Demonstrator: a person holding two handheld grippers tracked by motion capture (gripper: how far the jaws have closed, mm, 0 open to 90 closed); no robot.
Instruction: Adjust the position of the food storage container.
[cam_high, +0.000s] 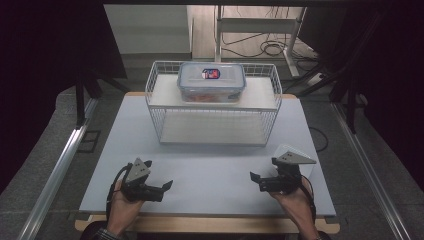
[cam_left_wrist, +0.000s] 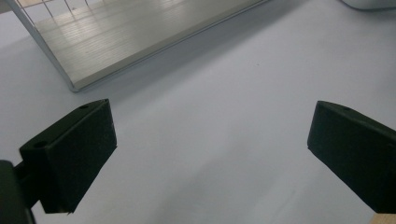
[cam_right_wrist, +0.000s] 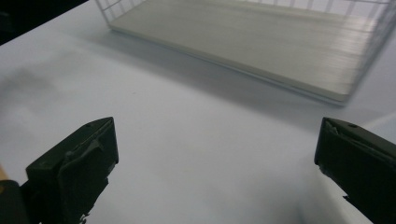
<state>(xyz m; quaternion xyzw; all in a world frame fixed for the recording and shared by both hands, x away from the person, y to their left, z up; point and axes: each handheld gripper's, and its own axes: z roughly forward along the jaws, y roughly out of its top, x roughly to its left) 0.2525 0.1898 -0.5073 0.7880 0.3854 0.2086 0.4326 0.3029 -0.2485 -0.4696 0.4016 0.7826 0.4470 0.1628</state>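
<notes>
Currently, both claws — left claw (cam_high: 167, 185) and right claw (cam_high: 255, 178) — are held apart, empty; the lidded container (cam_high: 211, 81) lies ahead on the wire rack (cam_high: 155, 80), midway between them.

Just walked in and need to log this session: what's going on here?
A person holds a two-jaw gripper in each hand over the near part of a white table. The left gripper and right gripper are both open and hold nothing. Farther back stands a white wire rack, with a clear lidded food container on its upper shelf. Nothing is being touched yet.
</notes>
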